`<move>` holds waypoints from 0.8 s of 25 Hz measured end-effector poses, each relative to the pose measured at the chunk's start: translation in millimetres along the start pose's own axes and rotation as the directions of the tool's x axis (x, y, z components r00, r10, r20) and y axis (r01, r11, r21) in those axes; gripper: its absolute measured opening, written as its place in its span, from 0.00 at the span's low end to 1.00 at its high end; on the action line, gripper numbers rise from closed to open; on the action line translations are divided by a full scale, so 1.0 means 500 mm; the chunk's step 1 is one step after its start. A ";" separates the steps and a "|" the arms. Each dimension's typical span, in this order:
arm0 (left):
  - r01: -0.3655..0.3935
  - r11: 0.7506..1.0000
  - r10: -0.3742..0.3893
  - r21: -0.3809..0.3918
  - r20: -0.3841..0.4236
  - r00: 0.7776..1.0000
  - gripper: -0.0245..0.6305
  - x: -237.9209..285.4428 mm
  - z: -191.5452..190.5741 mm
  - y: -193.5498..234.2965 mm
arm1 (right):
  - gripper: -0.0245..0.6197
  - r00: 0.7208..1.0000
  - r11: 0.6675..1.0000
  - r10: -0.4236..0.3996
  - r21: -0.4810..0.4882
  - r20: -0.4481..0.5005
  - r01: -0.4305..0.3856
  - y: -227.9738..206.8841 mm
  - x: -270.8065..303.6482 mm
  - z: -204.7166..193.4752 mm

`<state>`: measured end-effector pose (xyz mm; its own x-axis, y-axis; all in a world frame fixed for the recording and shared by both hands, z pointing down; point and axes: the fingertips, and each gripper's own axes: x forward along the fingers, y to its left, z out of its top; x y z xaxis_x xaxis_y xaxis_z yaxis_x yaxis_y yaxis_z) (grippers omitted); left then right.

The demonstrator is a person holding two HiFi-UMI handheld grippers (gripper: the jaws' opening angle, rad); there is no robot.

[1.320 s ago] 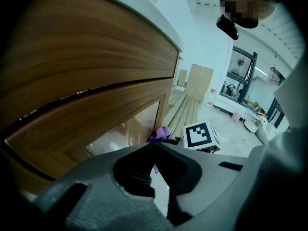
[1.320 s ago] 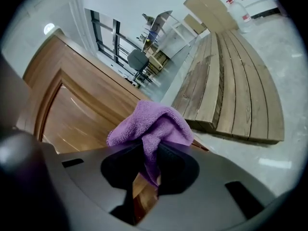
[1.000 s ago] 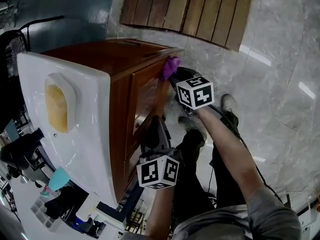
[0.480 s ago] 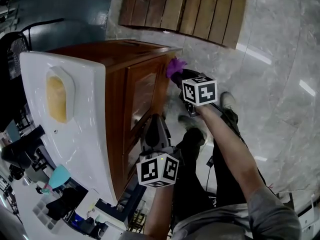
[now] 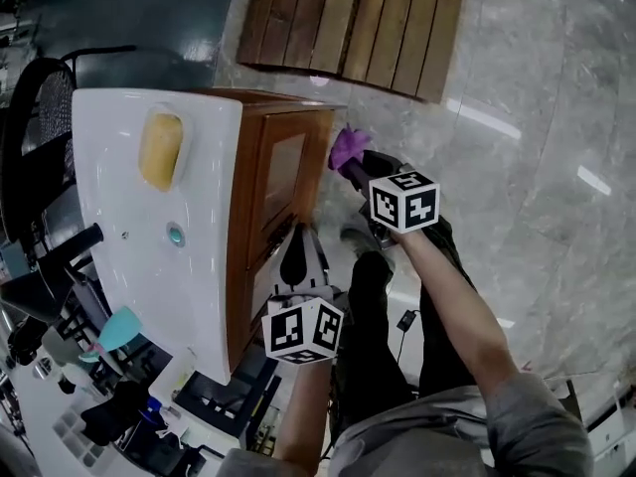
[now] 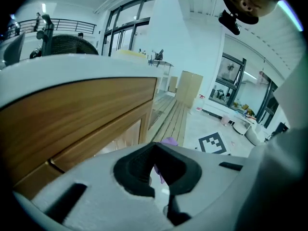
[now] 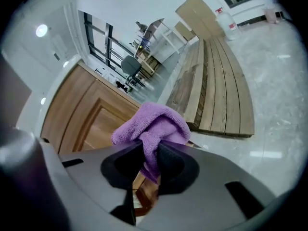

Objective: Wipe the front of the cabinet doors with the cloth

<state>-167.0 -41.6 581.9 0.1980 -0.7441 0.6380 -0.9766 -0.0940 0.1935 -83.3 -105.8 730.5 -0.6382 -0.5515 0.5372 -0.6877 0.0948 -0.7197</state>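
**Purple cloth held at the corner of the cabinet front**

The right gripper (image 7: 149, 163) has its jaws closed tightly on a purple cloth (image 7: 154, 123). The cloth is pinched in the middle and bunches out above the jaws in a soft ball.

In the head view this cloth (image 5: 345, 148) is at the far corner of the wooden cabinet (image 5: 260, 192), just beside the frame of the door (image 5: 283, 179). It is very close to the wood, but I cannot tell if it really touches. In the right gripper view the panel of the door is behind the cloth, to its left.

The left gripper (image 6: 156, 170) has its jaws pressed almost together, and nothing is between them. In the head view it is near the front of the cabinet, on the side closer to the person, and apart from the right gripper. Its own view looks along the wooden front, under the edge of the white top (image 5: 149, 256).

A yellow pad (image 5: 161, 150) lies in a hollow of the white top. A slatted wooden platform (image 5: 358, 23) lies on the shiny stone floor (image 5: 537, 157) beyond the cabinet.
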 end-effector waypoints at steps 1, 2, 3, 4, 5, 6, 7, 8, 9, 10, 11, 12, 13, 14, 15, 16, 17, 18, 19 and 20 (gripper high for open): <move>0.007 1.000 -0.007 0.003 0.008 1.000 0.05 -0.011 0.011 -0.005 | 0.15 1.000 1.000 0.011 -0.011 0.013 -0.011 0.020 -0.020 0.011; 0.013 1.000 -0.013 0.008 0.016 1.000 0.05 -0.024 0.023 -0.009 | 0.15 0.999 1.000 0.023 -0.020 0.026 -0.022 0.042 -0.040 0.021; 0.018 1.000 -0.019 0.013 0.023 1.000 0.05 -0.036 0.037 -0.013 | 0.15 0.999 0.999 0.034 -0.028 0.039 -0.033 0.064 -0.059 0.032; 0.024 1.000 -0.024 0.020 0.030 0.999 0.05 -0.049 0.052 -0.016 | 0.15 0.998 0.998 0.046 -0.034 0.053 -0.044 0.087 -0.076 0.042; 0.029 0.999 -0.030 0.027 0.037 0.999 0.05 -0.061 0.067 -0.018 | 0.15 0.996 0.998 0.058 -0.040 0.068 -0.055 0.110 -0.092 0.052; 0.033 0.999 -0.035 0.032 0.044 0.998 0.05 -0.072 0.082 -0.020 | 0.15 0.994 0.997 0.068 -0.048 0.082 -0.064 0.133 -0.108 0.063; 0.036 0.999 -0.038 0.036 0.053 0.998 0.05 -0.082 0.097 -0.022 | 0.15 0.992 0.996 0.078 -0.058 0.096 -0.073 0.154 -0.122 0.073; 0.038 0.999 -0.040 0.038 0.062 0.997 0.05 -0.093 0.110 -0.025 | 0.15 0.990 0.994 0.088 -0.070 0.108 -0.080 0.175 -0.137 0.083; 0.039 0.999 -0.041 0.038 0.072 0.997 0.05 -0.103 0.123 -0.027 | 0.15 0.988 0.993 0.096 -0.083 0.121 -0.087 0.195 -0.152 0.093; 0.040 0.999 -0.043 0.037 0.081 0.996 0.05 -0.113 0.134 -0.031 | 0.15 0.985 0.991 0.104 -0.097 0.134 -0.092 0.215 -0.168 0.104; 0.042 0.999 -0.045 0.033 0.090 0.995 0.05 -0.124 0.145 -0.034 | 0.15 0.983 0.989 0.113 -0.110 0.148 -0.097 0.234 -0.185 0.114; 0.045 0.999 -0.047 0.029 0.098 0.994 0.05 -0.135 0.156 -0.037 | 0.15 0.979 0.987 0.121 -0.122 0.162 -0.102 0.252 -0.201 0.125; 0.047 0.999 -0.050 0.026 0.104 0.993 0.05 -0.146 0.165 -0.040 | 0.15 0.976 0.985 0.129 -0.133 0.174 -0.106 0.270 -0.218 0.134; 0.049 0.999 -0.051 0.024 0.108 0.993 0.05 -0.156 0.173 -0.043 | 0.15 0.973 0.983 0.135 -0.145 0.185 -0.109 0.286 -0.234 0.142; 0.050 0.998 -0.053 0.024 0.111 0.992 0.05 -0.166 0.181 -0.045 | 0.15 0.971 0.981 0.140 -0.158 0.193 -0.110 0.301 -0.251 0.151; 0.050 0.998 -0.053 0.023 0.113 0.992 0.05 -0.177 0.189 -0.047 | 0.15 0.969 0.979 0.142 -0.173 0.201 -0.108 0.315 -0.268 0.159; 0.050 0.999 -0.052 0.021 0.117 0.992 0.05 -0.188 0.199 -0.049 | 0.15 0.968 0.976 0.145 -0.189 0.207 -0.105 0.330 -0.287 0.167; 0.050 0.999 -0.051 0.016 0.123 0.991 0.05 -0.201 0.210 -0.051 | 0.15 0.966 0.973 0.147 -0.207 0.212 -0.102 0.346 -0.307 0.175; 0.052 0.999 -0.053 0.010 0.132 0.990 0.05 -0.215 0.223 -0.053 | 0.15 0.965 0.969 0.149 -0.228 0.216 -0.099 0.362 -0.327 0.184; 0.058 0.998 -0.058 0.003 0.145 0.988 0.05 -0.227 0.239 -0.057 | 0.15 0.964 0.963 0.152 -0.251 0.220 -0.095 0.379 -0.346 0.195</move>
<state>-171.6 -33.1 414.9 0.2398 -0.8253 0.5113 -0.9637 -0.1390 0.2278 -69.4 -73.0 458.5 -0.6437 -0.6991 0.3112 -0.6886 0.3518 -0.6341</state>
